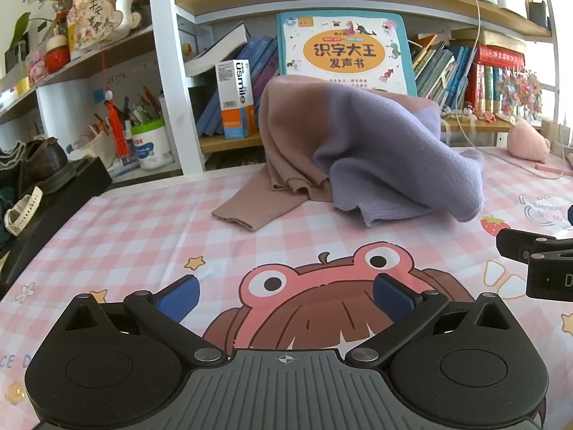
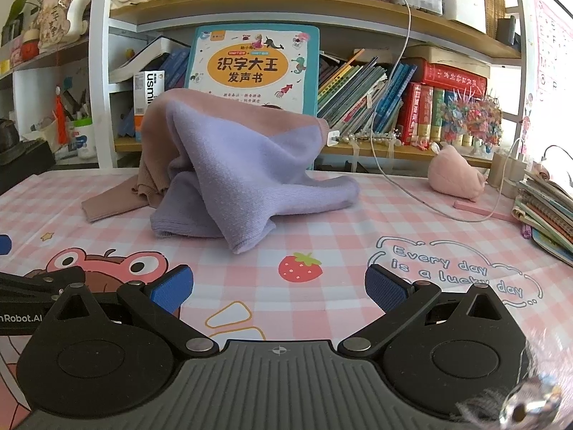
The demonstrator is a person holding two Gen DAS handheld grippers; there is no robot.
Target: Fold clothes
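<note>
Knit garment: pink-and-lavender sweater [image 1: 361, 150], unfolded, heaped in a tall crumpled mound toward the back of the table, right in front of the bookshelf
Sleeve: one pink sleeve [image 1: 258, 202] trails flat out of the heap to its left; lavender folds spill forward on the right side
Surface: pink checked tablecloth [image 1: 143, 236] with frog-hat cartoon girl print, strawberry and "Every day is a lucky day" lettering
Left gripper [image 1: 285, 299]: blue-padded fingers spread wide, nothing between them, low over the cartoon print, well short of the sweater
Right gripper [image 2: 279, 286]: fingers likewise spread apart, empty, low over the cloth near the strawberry print [image 2: 300, 268]; sweater ahead and slightly left, not touching
Gripper relation: side by side; each shows at the edge of the other's wrist view
Behind sweater: large blue-edged children's book [image 2: 256, 68] standing upright against the shelf, its lower part hidden by the heap
Shelf clutter: rows of books, usmile box [image 1: 236, 98], pen tub [image 1: 152, 145]
Right side: pink plush [image 2: 456, 173] on the table, white cable [image 2: 388, 175] running across the cloth, stack of notebooks [image 2: 548, 215] at the edge
Left side: brown shoe [image 1: 44, 163] on a black box
</note>
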